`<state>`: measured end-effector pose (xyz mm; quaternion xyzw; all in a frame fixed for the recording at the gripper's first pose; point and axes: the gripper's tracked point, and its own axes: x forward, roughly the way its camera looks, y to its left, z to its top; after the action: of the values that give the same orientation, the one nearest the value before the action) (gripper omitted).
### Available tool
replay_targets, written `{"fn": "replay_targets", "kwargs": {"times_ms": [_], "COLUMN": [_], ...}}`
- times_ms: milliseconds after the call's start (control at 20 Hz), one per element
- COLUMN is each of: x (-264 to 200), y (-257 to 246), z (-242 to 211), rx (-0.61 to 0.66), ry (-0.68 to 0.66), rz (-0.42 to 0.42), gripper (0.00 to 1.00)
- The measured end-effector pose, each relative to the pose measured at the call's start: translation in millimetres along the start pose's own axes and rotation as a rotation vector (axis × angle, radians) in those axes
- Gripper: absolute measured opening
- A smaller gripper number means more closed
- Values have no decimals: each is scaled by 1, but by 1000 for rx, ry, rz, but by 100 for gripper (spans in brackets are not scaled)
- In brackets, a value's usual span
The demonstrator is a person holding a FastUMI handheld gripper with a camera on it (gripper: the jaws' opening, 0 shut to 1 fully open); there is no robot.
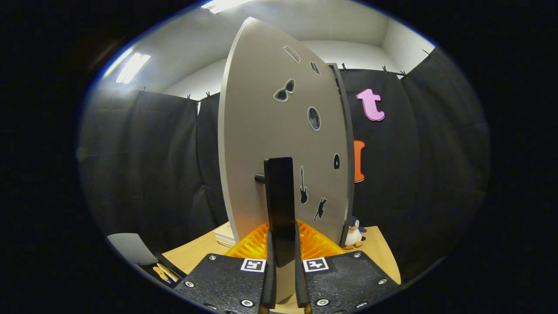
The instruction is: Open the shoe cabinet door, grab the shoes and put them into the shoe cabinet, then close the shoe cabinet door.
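The shoe cabinet's grey door (261,131), dotted with small black stickers, rises right in front of me. Its free edge is at the left and its hinged side meets the cabinet's frame (346,152) at the right. A black upright bar handle (279,196) stands off the door on a short peg. My gripper (283,237) is shut on the lower part of this handle, one finger pressing on each side. How far the door is swung out I cannot tell.
The cabinet stands on a light wooden table (196,257). A small penguin toy (355,233) sits by the door's right foot, and a stack of books (226,237) lies at its left foot. A grey sheet (130,248) lies further left, off the table's corner.
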<state>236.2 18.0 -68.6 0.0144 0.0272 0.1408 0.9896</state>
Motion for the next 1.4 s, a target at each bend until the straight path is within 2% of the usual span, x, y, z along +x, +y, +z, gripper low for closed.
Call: {"fn": "replay_targets", "kwargs": {"times_ms": [250, 550, 850, 1050, 1200, 1300, 1400], "x": [-1, -1, 7, 9, 6, 2, 0], "y": [-17, -25, -34, -43, -31, -32, -45], "z": [-2, -13, -11, -10, -11, -9, -5], "rx": [-32, -85, -53, 4, 77, 53, 14], "ry": [3, 43, 21, 4, 11, -8, -30], "rz": [-87, -117, -190, -263, -256, -291, -363], "gripper": [17, 16, 16, 8, 5, 7, 7]}}
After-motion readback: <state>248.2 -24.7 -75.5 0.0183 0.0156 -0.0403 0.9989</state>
